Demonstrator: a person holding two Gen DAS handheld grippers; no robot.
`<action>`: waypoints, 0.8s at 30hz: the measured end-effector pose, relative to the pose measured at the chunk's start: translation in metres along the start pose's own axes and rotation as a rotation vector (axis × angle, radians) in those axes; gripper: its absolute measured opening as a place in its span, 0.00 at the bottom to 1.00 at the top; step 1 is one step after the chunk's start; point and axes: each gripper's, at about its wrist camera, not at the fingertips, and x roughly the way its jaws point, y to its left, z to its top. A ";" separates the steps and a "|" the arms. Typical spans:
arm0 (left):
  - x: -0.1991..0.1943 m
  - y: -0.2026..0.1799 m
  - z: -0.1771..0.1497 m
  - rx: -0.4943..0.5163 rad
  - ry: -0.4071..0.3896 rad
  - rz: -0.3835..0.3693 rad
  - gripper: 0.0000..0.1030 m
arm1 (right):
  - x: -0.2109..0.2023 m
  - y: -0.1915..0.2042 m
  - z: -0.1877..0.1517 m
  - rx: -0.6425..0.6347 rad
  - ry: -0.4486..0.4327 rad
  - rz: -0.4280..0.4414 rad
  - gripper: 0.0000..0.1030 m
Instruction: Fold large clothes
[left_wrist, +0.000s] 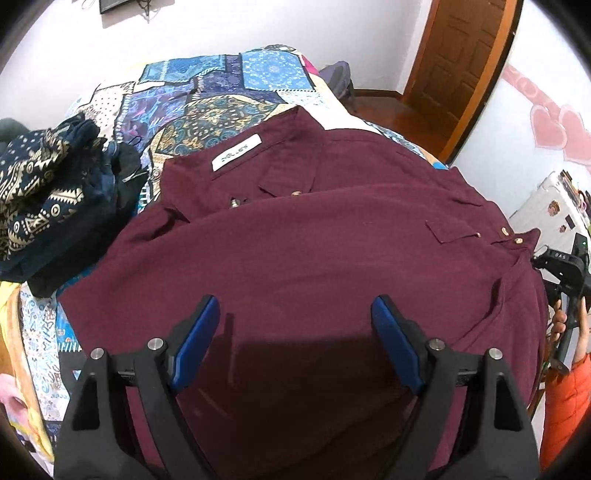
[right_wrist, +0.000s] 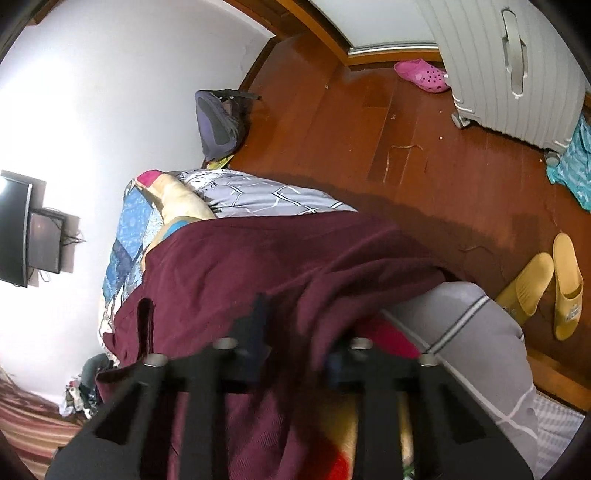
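Observation:
A large maroon shirt (left_wrist: 295, 236) with a white neck label lies spread on the patterned bed cover (left_wrist: 207, 96). My left gripper (left_wrist: 293, 321) hovers just above the shirt's near part, its blue pads wide apart and empty. In the right wrist view the same shirt (right_wrist: 258, 266) drapes over the bed's edge. My right gripper (right_wrist: 295, 332) is blurred, with maroon cloth bunched between and over its fingers; whether it clamps the cloth is unclear. The right gripper also shows at the shirt's right edge in the left wrist view (left_wrist: 565, 266).
A dark pile of patterned clothes (left_wrist: 48, 192) sits at the bed's left. A wooden door (left_wrist: 458, 66) stands behind. On the wooden floor are a white suitcase (right_wrist: 517, 70), a pink clog (right_wrist: 421, 75), yellow slippers (right_wrist: 550, 284) and a purple bag (right_wrist: 218, 122).

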 end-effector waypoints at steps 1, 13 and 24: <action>-0.001 0.003 0.000 -0.008 -0.001 -0.002 0.82 | -0.003 0.004 0.000 -0.010 -0.009 0.002 0.10; -0.030 0.014 -0.006 0.018 -0.087 -0.002 0.82 | -0.091 0.181 -0.053 -0.545 -0.136 0.304 0.07; -0.048 0.017 -0.022 0.049 -0.130 -0.025 0.82 | 0.014 0.214 -0.181 -0.856 0.227 0.083 0.11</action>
